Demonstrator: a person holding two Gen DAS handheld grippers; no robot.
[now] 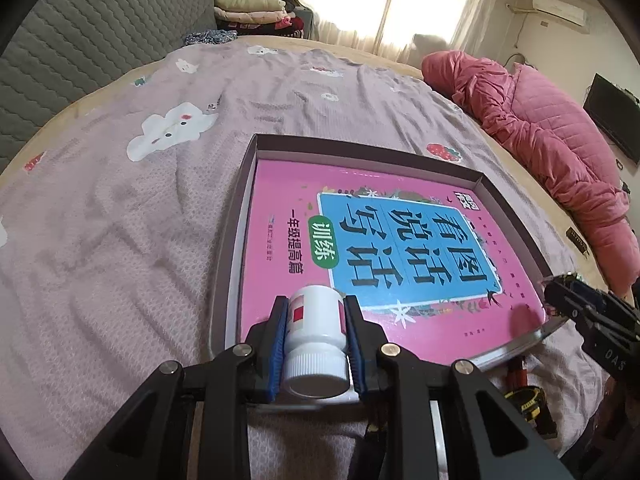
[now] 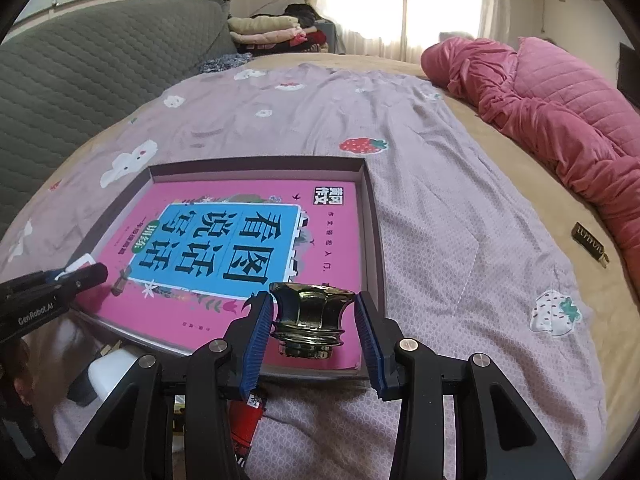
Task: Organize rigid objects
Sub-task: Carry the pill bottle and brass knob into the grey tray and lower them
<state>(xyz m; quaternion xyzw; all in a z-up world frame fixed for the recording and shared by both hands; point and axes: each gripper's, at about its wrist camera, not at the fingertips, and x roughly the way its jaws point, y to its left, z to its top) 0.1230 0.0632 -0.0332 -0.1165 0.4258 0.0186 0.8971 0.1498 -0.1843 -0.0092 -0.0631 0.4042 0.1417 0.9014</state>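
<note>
Both tools (image 1: 316, 332) (image 2: 314, 320) tilted over tray (image 1: 240, 216)

Bright curtained window (image 1: 360, 4), grey quilted headboard (image 1: 80, 52), lilac bedspread (image 1: 120, 220), pink quilt (image 2: 560, 120).

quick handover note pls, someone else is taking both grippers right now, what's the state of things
Left gripper: shut on the white bottle, held over the near edge of the shallow box.
Right gripper: shut on a shiny metal knob-like piece, over the box's near right corner.
Done: pink book lies flat inside the box on the bed.
Left: neither held item is set down yet; put both in the box. A yellow-black item and a red one lie on the bedspread in front of the box.
</note>
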